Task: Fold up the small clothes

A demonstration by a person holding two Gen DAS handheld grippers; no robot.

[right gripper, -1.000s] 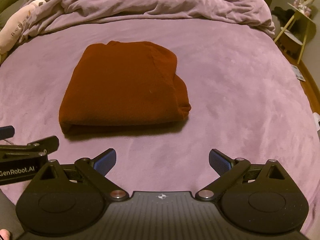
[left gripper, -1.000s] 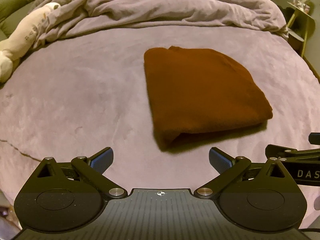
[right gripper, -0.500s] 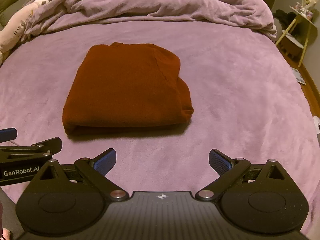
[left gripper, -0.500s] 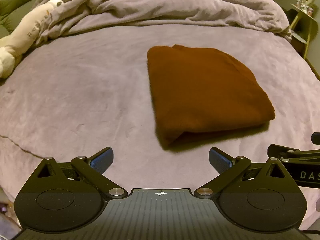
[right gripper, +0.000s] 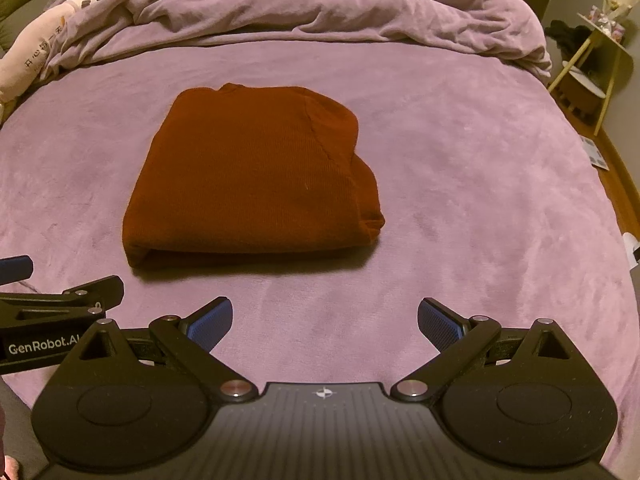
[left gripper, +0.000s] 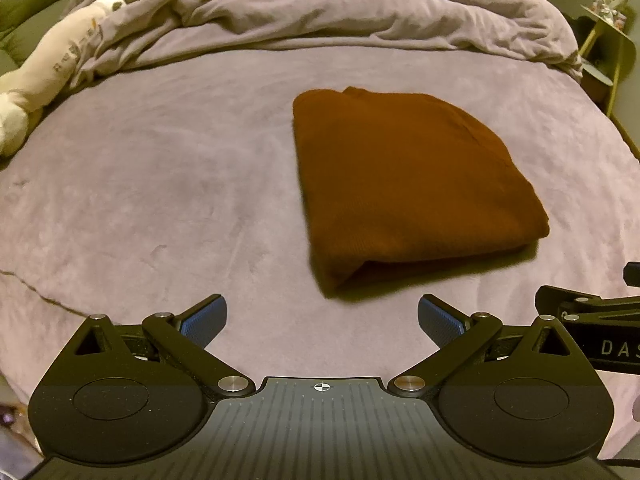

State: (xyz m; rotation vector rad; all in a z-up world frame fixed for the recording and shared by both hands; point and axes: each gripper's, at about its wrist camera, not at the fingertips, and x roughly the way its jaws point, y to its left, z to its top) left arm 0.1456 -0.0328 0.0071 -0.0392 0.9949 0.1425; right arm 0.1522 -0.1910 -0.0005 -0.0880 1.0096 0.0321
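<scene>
A rust-brown garment (left gripper: 404,184) lies folded into a thick rectangle on the purple bed cover (left gripper: 160,200). It also shows in the right wrist view (right gripper: 256,172). My left gripper (left gripper: 322,320) is open and empty, hovering short of the garment's near edge. My right gripper (right gripper: 325,320) is open and empty, also short of the near edge. Each gripper shows at the edge of the other's view, apart from the garment.
A rumpled purple duvet (right gripper: 312,4) is piled at the back of the bed. A cream plush toy (left gripper: 44,72) lies at the far left. A yellow side table (right gripper: 600,52) stands off the bed's right edge, with wooden floor (right gripper: 618,176) below.
Both grippers have drawn back and risen slightly from the garment, which sits a little farther away in both views. The garment has not moved. Both stay open.
</scene>
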